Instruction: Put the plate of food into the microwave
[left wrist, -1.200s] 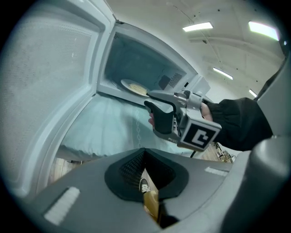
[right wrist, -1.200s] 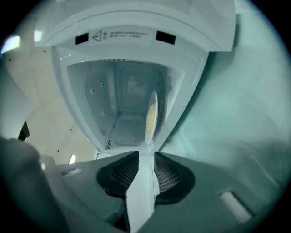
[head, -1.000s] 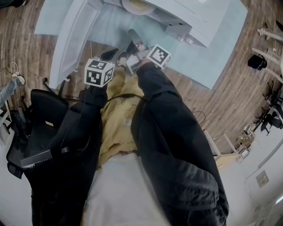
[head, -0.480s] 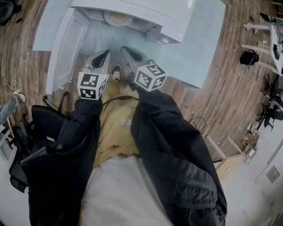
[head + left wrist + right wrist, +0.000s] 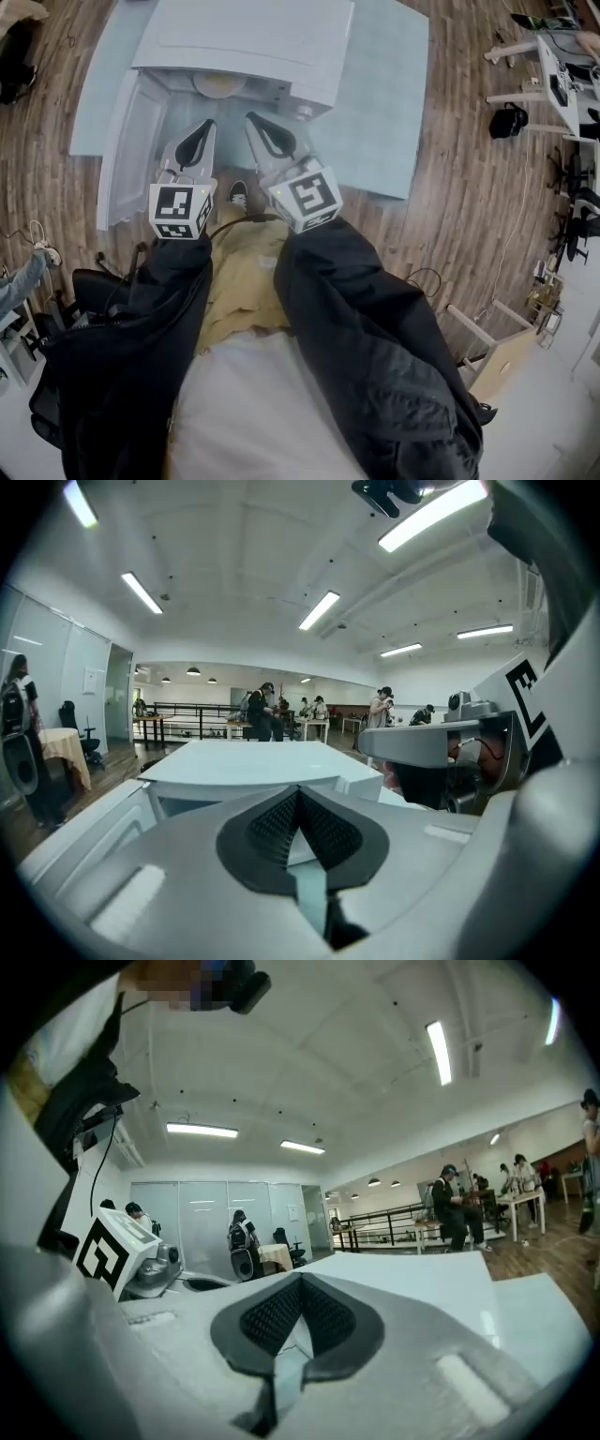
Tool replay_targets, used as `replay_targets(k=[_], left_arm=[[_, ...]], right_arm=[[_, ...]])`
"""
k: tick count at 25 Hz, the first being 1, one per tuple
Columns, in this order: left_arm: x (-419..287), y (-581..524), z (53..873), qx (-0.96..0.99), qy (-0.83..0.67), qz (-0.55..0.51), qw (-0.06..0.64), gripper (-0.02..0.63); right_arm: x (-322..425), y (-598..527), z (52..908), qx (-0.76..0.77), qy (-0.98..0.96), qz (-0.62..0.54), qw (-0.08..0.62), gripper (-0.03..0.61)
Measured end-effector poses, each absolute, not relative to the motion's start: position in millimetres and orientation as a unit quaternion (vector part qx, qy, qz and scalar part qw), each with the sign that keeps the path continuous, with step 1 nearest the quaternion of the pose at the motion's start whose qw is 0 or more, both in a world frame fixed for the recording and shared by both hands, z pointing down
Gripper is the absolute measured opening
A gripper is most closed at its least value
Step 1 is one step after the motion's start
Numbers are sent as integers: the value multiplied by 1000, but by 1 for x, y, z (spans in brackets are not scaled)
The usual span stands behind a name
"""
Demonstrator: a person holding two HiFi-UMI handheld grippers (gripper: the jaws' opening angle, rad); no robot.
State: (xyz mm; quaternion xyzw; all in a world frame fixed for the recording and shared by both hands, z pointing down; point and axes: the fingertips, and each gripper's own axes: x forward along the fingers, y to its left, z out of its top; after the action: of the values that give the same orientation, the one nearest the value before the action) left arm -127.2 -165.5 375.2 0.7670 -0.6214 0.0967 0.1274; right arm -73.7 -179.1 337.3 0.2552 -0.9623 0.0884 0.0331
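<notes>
The plate (image 5: 220, 84) already lies inside the open microwave (image 5: 248, 42), so nothing needs holding. Closed and empty, the left tool (image 5: 204, 131) and right tool (image 5: 255, 124) hover clear.

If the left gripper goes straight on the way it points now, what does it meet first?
The left gripper would most likely meet the white box-shaped microwave, near its upper front edge; depth is unclear.

Looks like a big open-plan lab or office hall: long strip lights (image 5: 323, 609) overhead, people (image 5: 259, 710) at desks (image 5: 309, 727) way out past the left jaws, glass partition walls (image 5: 225, 1213) beyond the right jaws, wood-look floor (image 5: 469, 187).
</notes>
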Motion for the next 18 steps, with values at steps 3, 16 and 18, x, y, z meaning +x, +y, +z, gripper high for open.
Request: replay_targets(k=[3, 16, 18], left_arm=[[-114, -179, 353, 776, -617, 82, 104, -5], [-92, -184, 289, 801, -595, 54, 22, -5], [-87, -187, 282, 804, -592, 56, 13, -5]], right_arm=[[-61, -187, 320, 263, -962, 57, 31, -6], [-54, -185, 276, 272, -961, -36, 32, -6], [-51, -188, 271, 279, -959, -39, 28, -6]])
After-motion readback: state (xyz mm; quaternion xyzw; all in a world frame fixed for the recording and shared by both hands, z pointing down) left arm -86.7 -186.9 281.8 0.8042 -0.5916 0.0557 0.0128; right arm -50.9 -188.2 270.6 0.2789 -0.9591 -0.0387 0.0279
